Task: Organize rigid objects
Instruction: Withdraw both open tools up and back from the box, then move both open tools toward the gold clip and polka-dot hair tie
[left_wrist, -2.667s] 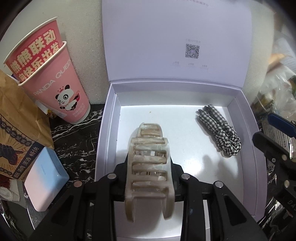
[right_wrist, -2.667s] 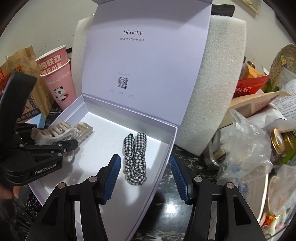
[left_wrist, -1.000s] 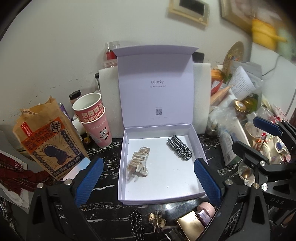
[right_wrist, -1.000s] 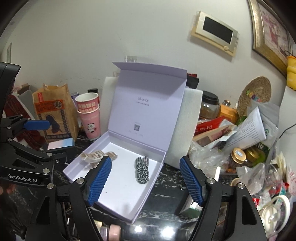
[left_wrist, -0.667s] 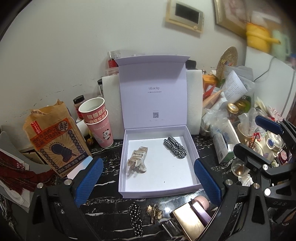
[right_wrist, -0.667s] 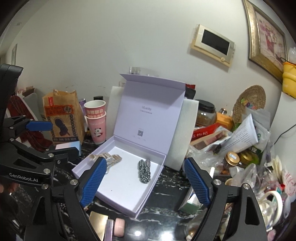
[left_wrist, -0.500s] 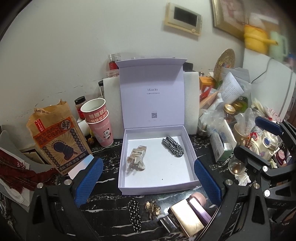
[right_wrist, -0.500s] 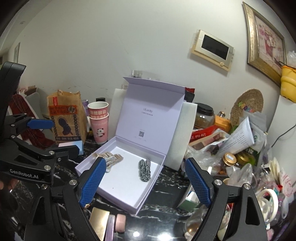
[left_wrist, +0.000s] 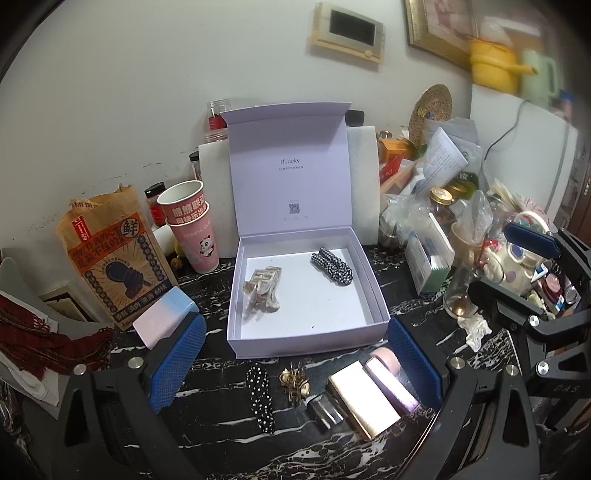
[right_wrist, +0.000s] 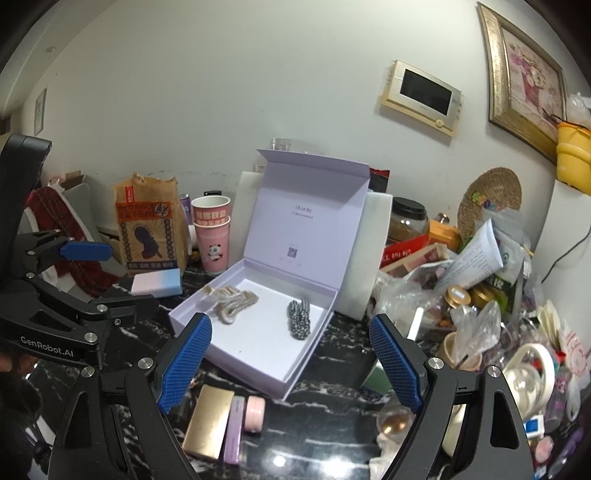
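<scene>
"ULucky" on the box lid (left_wrist: 290, 162), "GenRobot.AI" on the left gripper (right_wrist: 48, 350)

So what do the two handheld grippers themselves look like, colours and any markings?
Both are black angular frames with silver bolts and blue cross-hatched pads on the fingers. The left gripper carries white "GenRobot.AI" lettering on its side, read in the right wrist view. The right gripper matches; its side lettering is only partly legible.

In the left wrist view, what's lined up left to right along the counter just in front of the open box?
Polka-dot hair tie → gold hair clip → gold rectangular case → lilac case with a pink round-ended item just behind it.
</scene>
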